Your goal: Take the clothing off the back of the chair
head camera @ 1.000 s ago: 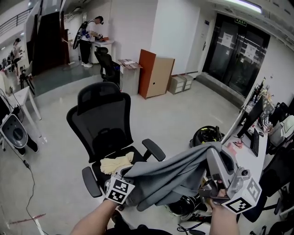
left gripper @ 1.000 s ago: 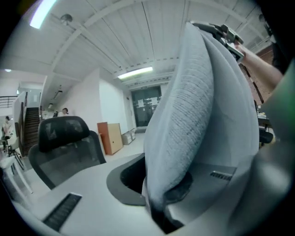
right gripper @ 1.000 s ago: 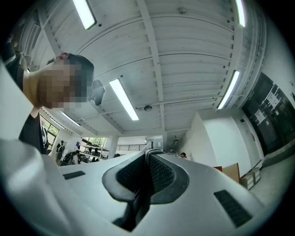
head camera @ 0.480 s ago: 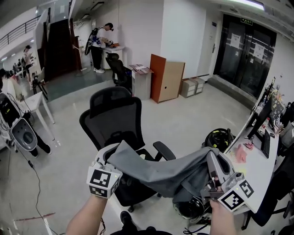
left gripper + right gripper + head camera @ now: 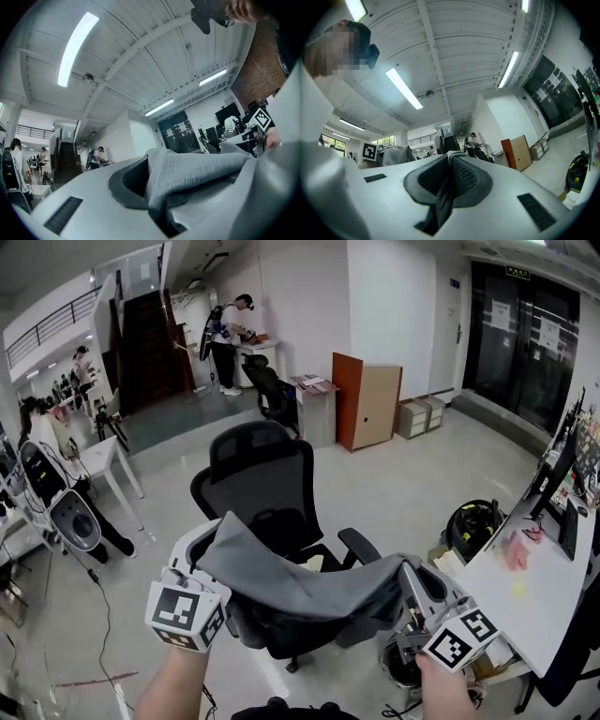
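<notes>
A grey garment (image 5: 300, 582) hangs stretched between my two grippers in front of the black mesh office chair (image 5: 262, 479). My left gripper (image 5: 208, 542) is shut on the garment's left end; in the left gripper view the grey knit cloth (image 5: 187, 171) is pinched between the jaws and runs off to the right. My right gripper (image 5: 412, 579) is shut on the right end, with a thin fold of cloth (image 5: 449, 180) squeezed between its pads. A pale cloth (image 5: 314, 563) lies on the chair seat, mostly hidden behind the garment.
A white desk (image 5: 534, 601) with monitors stands at the right, a round black and yellow bag (image 5: 473, 526) on the floor beside it. A wooden cabinet (image 5: 367, 401) and another chair (image 5: 270, 390) stand behind. People stand at the back and left.
My left gripper has risen with the garment's left end, from below the chair seat to chair-back height. The right gripper has sunk a little. The garment now hangs almost level between them.
</notes>
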Available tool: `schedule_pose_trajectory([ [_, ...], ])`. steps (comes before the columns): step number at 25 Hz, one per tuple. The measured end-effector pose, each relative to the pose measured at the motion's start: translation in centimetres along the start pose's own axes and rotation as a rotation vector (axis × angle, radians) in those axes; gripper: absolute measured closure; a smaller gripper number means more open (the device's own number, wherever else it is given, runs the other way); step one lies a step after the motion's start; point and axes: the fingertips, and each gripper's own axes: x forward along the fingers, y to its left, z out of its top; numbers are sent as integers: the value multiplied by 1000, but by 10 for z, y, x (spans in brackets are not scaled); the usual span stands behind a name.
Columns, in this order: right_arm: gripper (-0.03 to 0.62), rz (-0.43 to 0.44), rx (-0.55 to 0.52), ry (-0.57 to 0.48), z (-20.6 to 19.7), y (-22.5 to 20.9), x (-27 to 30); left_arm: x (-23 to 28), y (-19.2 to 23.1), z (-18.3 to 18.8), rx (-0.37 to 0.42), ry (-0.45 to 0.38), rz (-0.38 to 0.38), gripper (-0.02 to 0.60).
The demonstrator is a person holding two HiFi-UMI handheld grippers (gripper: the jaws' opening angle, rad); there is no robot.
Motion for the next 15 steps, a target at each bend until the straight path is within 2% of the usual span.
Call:
schedule_pose_trajectory([
  [3, 562, 8, -4, 33, -15, 12, 8, -7, 3, -3, -30, 4, -8, 566],
  [8, 562, -31, 0, 103, -50, 22, 32, -27, 16, -36, -161, 40, -7, 566],
  [12, 562, -52, -12, 130, -67, 39, 52, -44, 35, -62, -195, 64, -10, 566],
  [15, 562, -63, -42, 133, -69, 55, 65, -51, 54, -69, -207, 44, -26, 566],
])
